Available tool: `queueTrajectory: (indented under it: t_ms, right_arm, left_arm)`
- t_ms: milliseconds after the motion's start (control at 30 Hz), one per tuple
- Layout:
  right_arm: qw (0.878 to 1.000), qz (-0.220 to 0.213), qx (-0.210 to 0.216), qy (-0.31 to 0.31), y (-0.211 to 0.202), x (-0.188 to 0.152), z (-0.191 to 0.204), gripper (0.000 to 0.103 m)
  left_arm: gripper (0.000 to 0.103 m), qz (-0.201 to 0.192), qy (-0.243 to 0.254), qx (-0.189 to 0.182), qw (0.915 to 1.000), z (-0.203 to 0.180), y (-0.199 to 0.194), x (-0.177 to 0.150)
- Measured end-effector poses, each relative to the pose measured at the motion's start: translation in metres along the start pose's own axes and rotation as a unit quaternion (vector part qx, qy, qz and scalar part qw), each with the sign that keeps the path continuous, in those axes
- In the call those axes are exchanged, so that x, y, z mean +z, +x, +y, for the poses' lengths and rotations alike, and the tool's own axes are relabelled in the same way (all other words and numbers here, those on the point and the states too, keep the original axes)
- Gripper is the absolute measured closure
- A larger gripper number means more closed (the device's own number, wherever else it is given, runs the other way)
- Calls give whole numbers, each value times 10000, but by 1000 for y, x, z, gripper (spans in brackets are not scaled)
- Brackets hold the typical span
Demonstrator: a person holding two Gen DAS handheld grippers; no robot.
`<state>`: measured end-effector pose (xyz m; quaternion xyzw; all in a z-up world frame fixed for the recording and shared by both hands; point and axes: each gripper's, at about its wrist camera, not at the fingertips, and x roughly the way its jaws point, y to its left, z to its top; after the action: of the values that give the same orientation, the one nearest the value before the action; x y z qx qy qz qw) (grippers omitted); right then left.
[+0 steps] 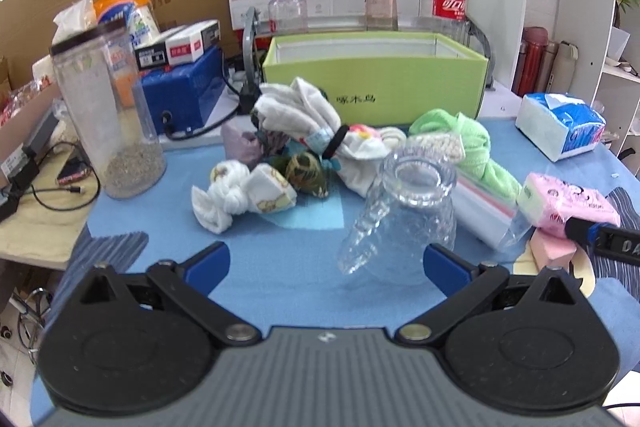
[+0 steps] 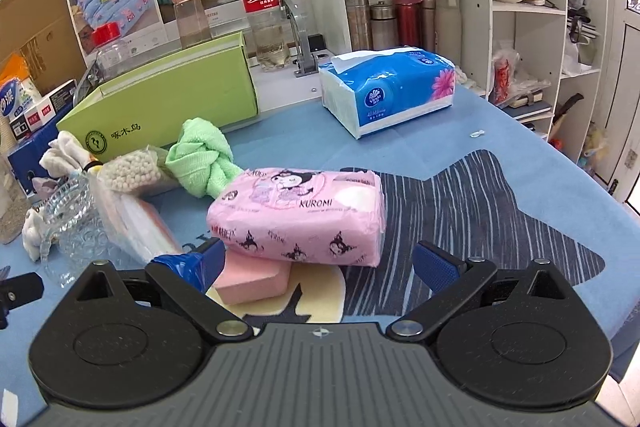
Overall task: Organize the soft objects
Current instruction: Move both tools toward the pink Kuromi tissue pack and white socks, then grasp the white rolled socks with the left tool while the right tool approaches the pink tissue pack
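Left gripper [image 1: 326, 265]: jaws wide apart, empty; clear glass jar [image 1: 404, 223] just ahead.
Right gripper [image 2: 326, 265]: jaws wide apart, around pink tissue pack [image 2: 300, 217].

A clear glass jug [image 1: 404, 211] lies on the blue surface [image 1: 280, 267]. Behind stands a cola bottle [image 2: 262, 7] — beside thermos flasks [image 2: 404, 15], possibly four.

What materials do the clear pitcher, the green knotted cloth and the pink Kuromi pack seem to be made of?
Clear pitcher: probably glass or hard plastic, transparent and glossy with a bumpy embossed pattern; the pictures cannot settle which.
Green knotted cloth: looks like microfiber or terry, matte with a fine ribbed weave.
Pink Kuromi pack: thin printed plastic film, slightly shiny and creased, likely around soft paper tissues.
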<state>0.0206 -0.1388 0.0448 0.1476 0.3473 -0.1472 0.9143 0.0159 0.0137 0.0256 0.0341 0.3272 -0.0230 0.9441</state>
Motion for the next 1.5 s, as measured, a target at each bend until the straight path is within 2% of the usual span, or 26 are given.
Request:
queueTrajectory:
  t_ms: [233,433,600,833,933,1033,1233,1300,1367,1500]
  right_arm:
    - [9991,251,154,-304,14,2,14,15]
    - [9992,312,-26,-245,33,16,8,15]
    - [9985,155,-518,-14,55,37,-8,15]
    - [9990,-83,147,410,26,26,-21,15]
    - [9986,-3,129,506,25,21,-25,15]
    - [9981,25,68,609,27,22,-31,15]
    - [9973,6,16,730,27,24,-36,15]
    - [9976,-1,19,696,27,24,-35,15]
    - [9978,-3,31,669,28,24,-33,15]
    - [9980,11,92,620,29,25,-29,15]
  left_arm:
    - [0,13,-51,9,10000,8,5,13]
    - [1,41,-159,172,9997,16,11,21]
    - [1,43,-235,411,9989,27,13,22]
    - [1,309,-222,1076,9935,65,24,6]
    - [1,473,-336,1236,9906,83,35,3]
    - [1,452,-480,1152,9911,93,45,11]
    - [1,263,-777,1217,9892,102,75,55]
    - [1,191,-710,1299,9888,99,88,68]
    - [1,316,-597,1492,9865,93,105,75]
    - [1,658,-464,1594,9839,90,132,71]
